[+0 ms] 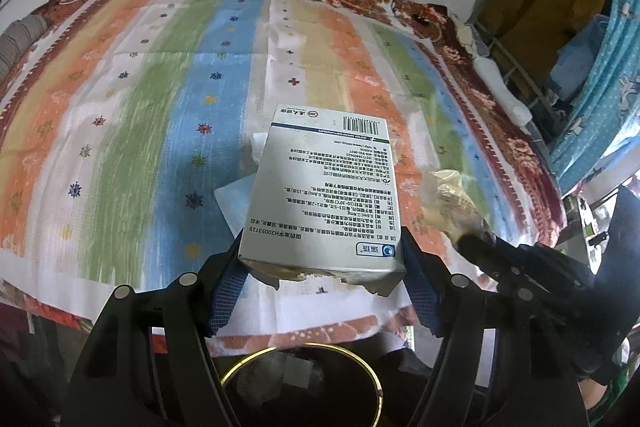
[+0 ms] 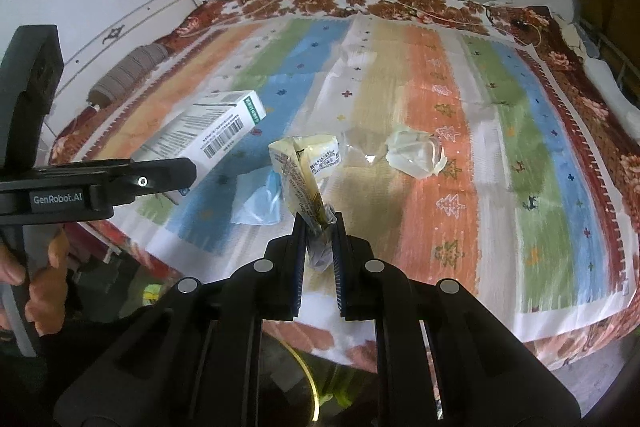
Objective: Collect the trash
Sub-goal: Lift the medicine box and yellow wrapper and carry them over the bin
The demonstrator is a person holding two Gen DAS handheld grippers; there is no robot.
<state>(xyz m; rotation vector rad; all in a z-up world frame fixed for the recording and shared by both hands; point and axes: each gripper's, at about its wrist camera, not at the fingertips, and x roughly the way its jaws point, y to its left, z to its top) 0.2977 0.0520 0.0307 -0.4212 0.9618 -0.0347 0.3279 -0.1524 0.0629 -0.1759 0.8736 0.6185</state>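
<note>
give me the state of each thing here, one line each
left gripper: shut on the box
box: held, near end torn open
right gripper: shut on the yellow wrapper
yellow wrapper: crumpled, held up
clear wrapper: crumpled, lying on the cloth
bin: open, below the grippers

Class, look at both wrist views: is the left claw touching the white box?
Touching. The left wrist view shows the left claw with its blue pads pressed against both sides of the white box, holding it above the striped cloth.
</note>
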